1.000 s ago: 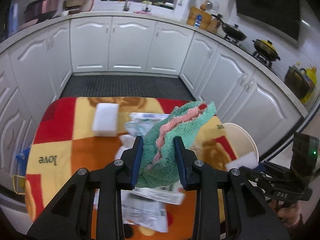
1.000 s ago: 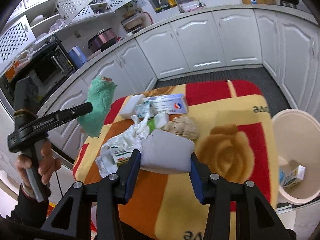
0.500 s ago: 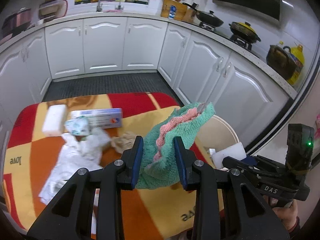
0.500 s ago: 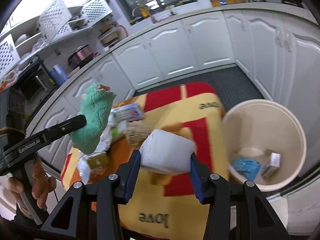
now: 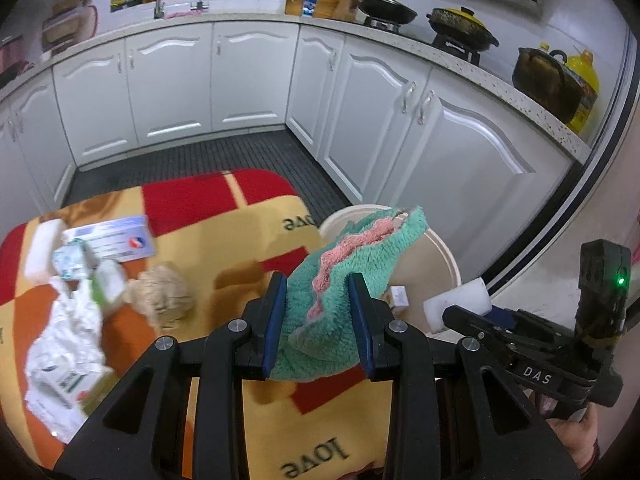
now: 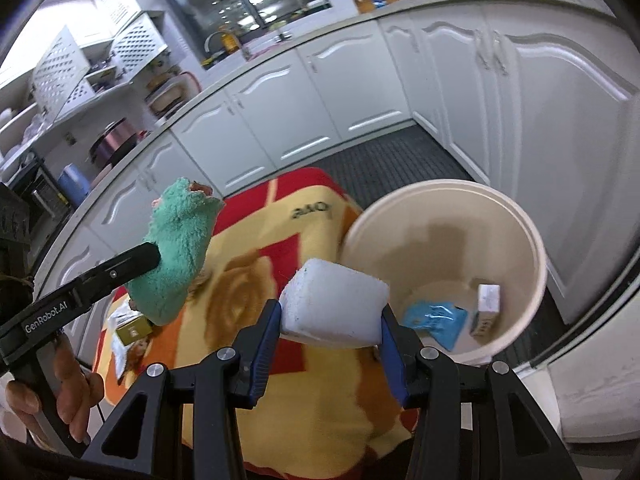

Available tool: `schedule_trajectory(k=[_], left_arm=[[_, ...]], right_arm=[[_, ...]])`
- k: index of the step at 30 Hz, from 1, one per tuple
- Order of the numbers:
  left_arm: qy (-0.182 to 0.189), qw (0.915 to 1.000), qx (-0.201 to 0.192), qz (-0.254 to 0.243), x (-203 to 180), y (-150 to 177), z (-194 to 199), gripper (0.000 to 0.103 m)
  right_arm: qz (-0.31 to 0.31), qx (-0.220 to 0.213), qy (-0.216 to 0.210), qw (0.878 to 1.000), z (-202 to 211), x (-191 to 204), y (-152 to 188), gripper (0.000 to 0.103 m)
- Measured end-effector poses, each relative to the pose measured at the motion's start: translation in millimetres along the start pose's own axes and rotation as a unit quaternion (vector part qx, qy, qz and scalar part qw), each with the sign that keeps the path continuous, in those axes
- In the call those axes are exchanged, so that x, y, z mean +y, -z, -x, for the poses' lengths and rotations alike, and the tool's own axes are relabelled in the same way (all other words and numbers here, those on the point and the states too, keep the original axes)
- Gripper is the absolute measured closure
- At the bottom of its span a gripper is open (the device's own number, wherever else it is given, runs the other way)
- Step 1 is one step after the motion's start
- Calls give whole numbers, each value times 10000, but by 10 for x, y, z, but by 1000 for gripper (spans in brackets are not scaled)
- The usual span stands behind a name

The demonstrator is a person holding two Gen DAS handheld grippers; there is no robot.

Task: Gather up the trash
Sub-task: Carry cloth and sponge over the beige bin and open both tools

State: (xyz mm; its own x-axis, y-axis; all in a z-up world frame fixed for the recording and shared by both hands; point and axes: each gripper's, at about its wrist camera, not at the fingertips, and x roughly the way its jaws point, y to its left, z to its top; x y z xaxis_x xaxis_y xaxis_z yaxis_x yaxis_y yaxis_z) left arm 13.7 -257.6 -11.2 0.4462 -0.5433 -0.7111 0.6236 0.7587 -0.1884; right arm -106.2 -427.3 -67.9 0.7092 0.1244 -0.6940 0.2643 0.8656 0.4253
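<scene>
Trash lies scattered over the table [image 5: 224, 248], which wears a red, orange and yellow blanket cut off by the lower edge in both views. Beside its far corner stands a cream bin [image 6: 516, 216]; only the right wrist view looks inside, showing a blue wrapper [image 6: 434, 320] and a small white box [image 6: 486, 308] at the bottom, while the left view hides most of the bin behind a green and pink cloth [image 5: 344, 292]. The left gripper [image 5: 318, 316] has its jaws closed on that cloth; the right gripper [image 6: 330, 350] clamps a white foam block [image 6: 334, 304] near the bin's rim. Crumpled white paper [image 5: 68, 344], a flat printed carton [image 5: 116, 236] and a beige wad [image 5: 164, 292] show sharply only from the left.
</scene>
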Motion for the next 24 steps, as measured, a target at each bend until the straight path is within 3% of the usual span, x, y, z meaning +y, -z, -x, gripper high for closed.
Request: schedule_trajectory(k=[11,19,24], left_arm=[[370,9989,272,136,-270,-87,-528,74],[687,9950,507,521,-303,-144,-915,74],[836,9927,449,746,-283,-148,-1038,73]], right_arm=[[-280,33,469,9985,-66,-442,-58,58],[-409,154,644,9970,-279,-585,-110,58],[-492,206,755,9957,-372,-695,-119,48]])
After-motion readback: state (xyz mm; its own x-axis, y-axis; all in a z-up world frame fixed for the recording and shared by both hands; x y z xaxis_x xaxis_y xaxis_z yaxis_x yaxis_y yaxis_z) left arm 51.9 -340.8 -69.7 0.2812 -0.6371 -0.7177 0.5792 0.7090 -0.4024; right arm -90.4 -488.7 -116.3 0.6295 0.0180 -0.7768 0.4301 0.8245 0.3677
